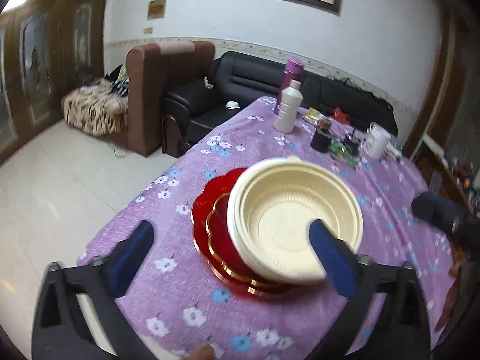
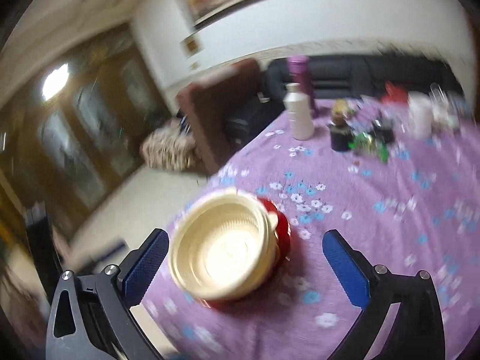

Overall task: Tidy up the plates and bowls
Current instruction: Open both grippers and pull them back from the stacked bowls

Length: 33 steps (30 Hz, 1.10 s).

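Left wrist view: the left gripper (image 1: 231, 237) has its jaws spread wide and released, one finger in front of the cream bowls (image 1: 295, 220) nested on the red plates (image 1: 210, 210) near the counter (image 1: 390, 231) edge. Backing off straight seems wise.

Right wrist view: the right gripper (image 2: 246, 253) is released too, holding nothing; a white bottle (image 2: 300, 117) and clutter stand well apart.

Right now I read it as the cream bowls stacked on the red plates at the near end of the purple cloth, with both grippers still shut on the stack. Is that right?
Not quite. The cream bowls do sit on the red plates on the purple cloth, but neither gripper grips them. The left gripper is wide open in the left wrist view, and the right gripper is wide open in the right wrist view, pads clear of the stack.
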Motion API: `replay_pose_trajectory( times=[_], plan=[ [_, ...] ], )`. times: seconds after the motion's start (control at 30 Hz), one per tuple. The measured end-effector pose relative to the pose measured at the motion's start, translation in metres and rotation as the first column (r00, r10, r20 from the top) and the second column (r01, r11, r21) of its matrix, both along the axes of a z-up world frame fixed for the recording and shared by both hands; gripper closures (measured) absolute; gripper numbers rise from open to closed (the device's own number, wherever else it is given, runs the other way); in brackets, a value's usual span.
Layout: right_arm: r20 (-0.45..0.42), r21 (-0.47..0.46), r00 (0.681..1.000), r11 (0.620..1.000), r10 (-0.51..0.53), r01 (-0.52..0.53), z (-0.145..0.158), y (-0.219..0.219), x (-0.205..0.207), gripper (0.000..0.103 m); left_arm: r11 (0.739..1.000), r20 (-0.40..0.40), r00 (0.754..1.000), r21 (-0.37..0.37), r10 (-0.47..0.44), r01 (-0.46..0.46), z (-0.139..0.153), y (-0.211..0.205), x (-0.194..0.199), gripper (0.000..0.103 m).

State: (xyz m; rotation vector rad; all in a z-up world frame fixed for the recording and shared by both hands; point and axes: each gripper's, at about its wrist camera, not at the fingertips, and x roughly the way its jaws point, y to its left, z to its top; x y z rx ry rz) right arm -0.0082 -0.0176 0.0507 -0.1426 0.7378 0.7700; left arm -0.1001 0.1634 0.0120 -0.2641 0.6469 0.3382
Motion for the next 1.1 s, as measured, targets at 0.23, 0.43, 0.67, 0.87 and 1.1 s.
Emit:
replay_pose_trajectory(
  times=[0.23, 0.43, 0.67, 0.87, 1.1],
  plan=[
    [0.126, -0.238, 0.983, 0.966, 0.133, -0.101, -0.027, -0.003, -0.04, 0.0, 0.991, -0.065, 0.995, 0.103, -0.08, 0.087, -0.007, -0.023, 0.002, 0.0],
    [0.141, -0.257, 0.981, 0.962, 0.135, -0.096, -0.033, -0.003, -0.042, 0.0, 0.989, -0.127, 0.988, 0.111, -0.083, 0.097, -0.015, -0.029, 0.012, 0.0],
    [0.139, -0.266, 0.981, 0.959, 0.138, -0.097, -0.036, 0.004, -0.039, 0.0, 0.991, -0.14, 0.986, 0.092, -0.086, 0.099, -0.019, -0.029, 0.015, 0.0],
    [0.139, -0.269, 0.981, 0.958, 0.137, -0.096, -0.037, 0.008, -0.037, 0.0, 0.988, -0.165, 0.977, 0.05, -0.134, 0.144, -0.022, -0.033, 0.023, 0.0],
    [0.139, -0.263, 0.982, 0.961, 0.13, -0.09, -0.036, 0.007, -0.032, 0.0, 0.991, -0.163, 0.979, 0.041, -0.12, 0.128, -0.021, -0.032, 0.028, 0.0]
  ],
)
